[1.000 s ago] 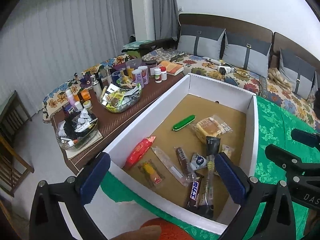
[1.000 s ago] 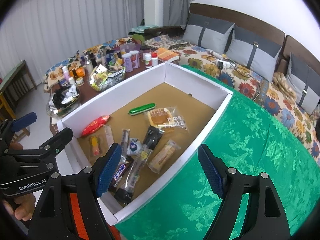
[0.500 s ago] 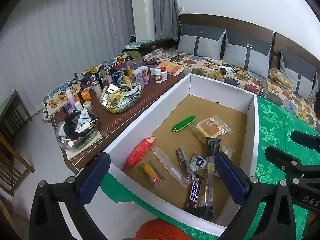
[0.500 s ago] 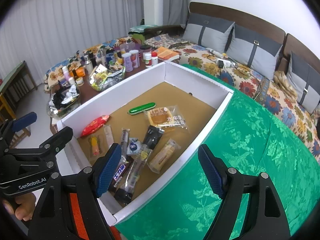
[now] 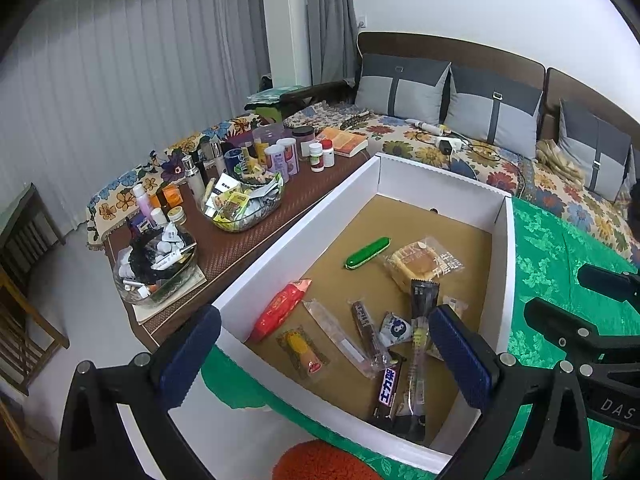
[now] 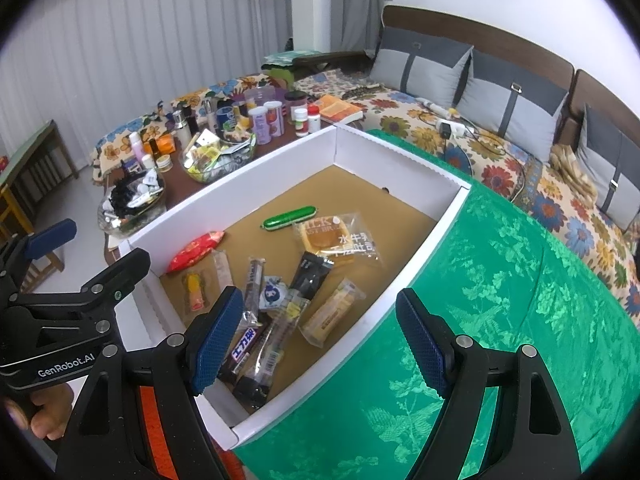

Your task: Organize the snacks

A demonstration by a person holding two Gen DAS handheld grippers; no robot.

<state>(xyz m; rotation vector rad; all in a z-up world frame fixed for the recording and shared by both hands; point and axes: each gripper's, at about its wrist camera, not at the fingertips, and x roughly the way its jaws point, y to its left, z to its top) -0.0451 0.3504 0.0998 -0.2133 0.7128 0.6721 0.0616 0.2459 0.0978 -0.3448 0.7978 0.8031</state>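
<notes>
Blue-padded left tool (image 5: 324, 354) and right tool (image 6: 320, 338) gape wide, seemingly touching nothing, above the snack box (image 6: 256, 184)

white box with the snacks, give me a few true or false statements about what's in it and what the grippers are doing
1. The green oblong snack lies inside the white box. True.
2. The left gripper is shut on the red packet. False: it is open and holds nothing.
3. The toast bread packet sits out on the green cloth. False: it is in the box.
4. The right gripper is open and holds nothing. True.
5. The Snickers bar lies near the box's near end. True.
</notes>
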